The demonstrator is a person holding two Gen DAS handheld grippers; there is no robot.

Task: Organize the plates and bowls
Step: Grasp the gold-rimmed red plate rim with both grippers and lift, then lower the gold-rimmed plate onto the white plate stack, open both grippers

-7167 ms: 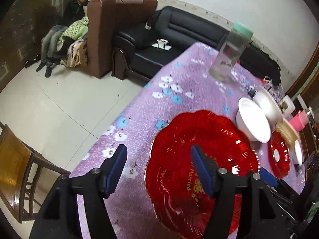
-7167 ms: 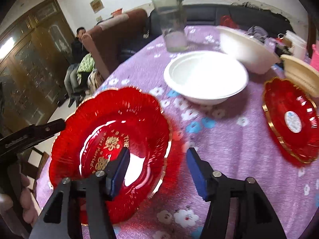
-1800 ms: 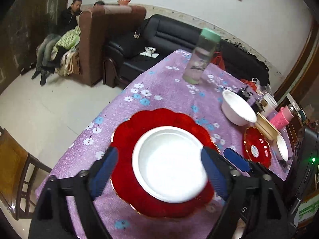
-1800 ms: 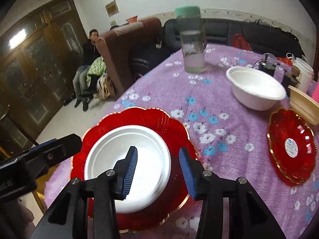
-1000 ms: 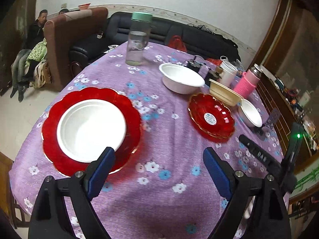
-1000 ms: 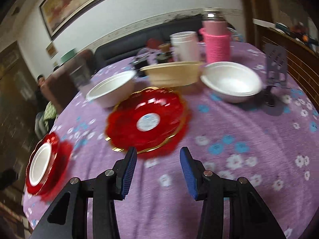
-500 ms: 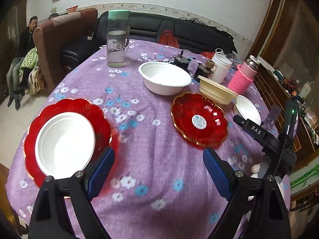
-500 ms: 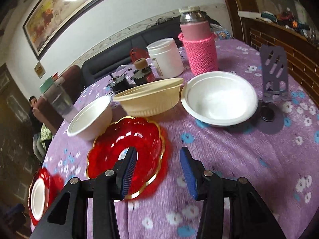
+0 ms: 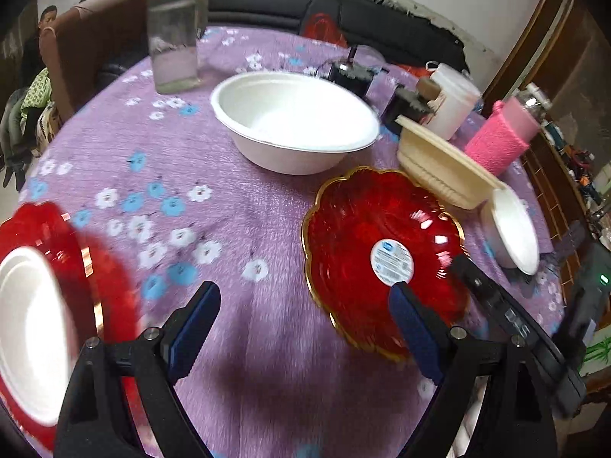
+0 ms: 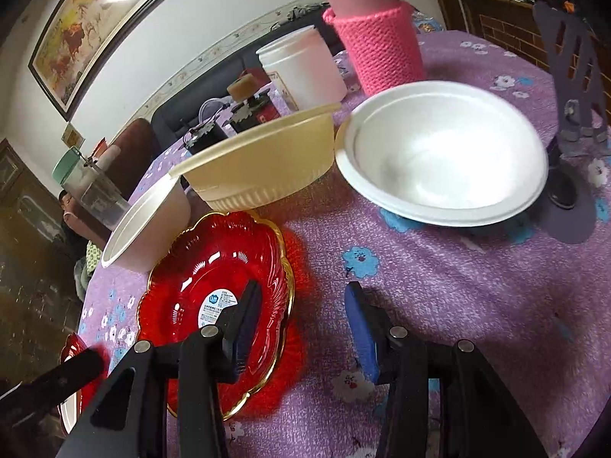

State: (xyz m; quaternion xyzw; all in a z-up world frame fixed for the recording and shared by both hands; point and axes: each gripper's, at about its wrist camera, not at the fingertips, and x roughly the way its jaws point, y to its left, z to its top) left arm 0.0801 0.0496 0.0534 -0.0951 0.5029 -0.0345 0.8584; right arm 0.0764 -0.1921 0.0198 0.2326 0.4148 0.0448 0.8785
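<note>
A small red plate (image 9: 362,240) with a gold rim and a round sticker lies on the purple flowered cloth. My left gripper (image 9: 305,324) hovers wide open just in front of it; the right finger overlaps its near edge and nothing sits between the fingers. My right gripper (image 10: 303,316) is half open beside the same small red plate (image 10: 198,278). Its left finger is over the plate, its right finger over the cloth, and the pads press on nothing. A large red plate (image 9: 103,274) holding a white bowl (image 9: 26,324) lies at the far left.
Behind the small plate stand a large white bowl (image 9: 294,126), a cream ribbed bowl (image 10: 259,164) and a shallow white bowl (image 10: 446,160). Further back are a pink-sleeved flask (image 10: 378,38), a white jar (image 10: 301,68) and a water bottle (image 9: 175,38). A purple stand (image 10: 569,76) is at right.
Both grippers have swung away from the large red plate and come down closer to the small red plate. Neither opening has changed.
</note>
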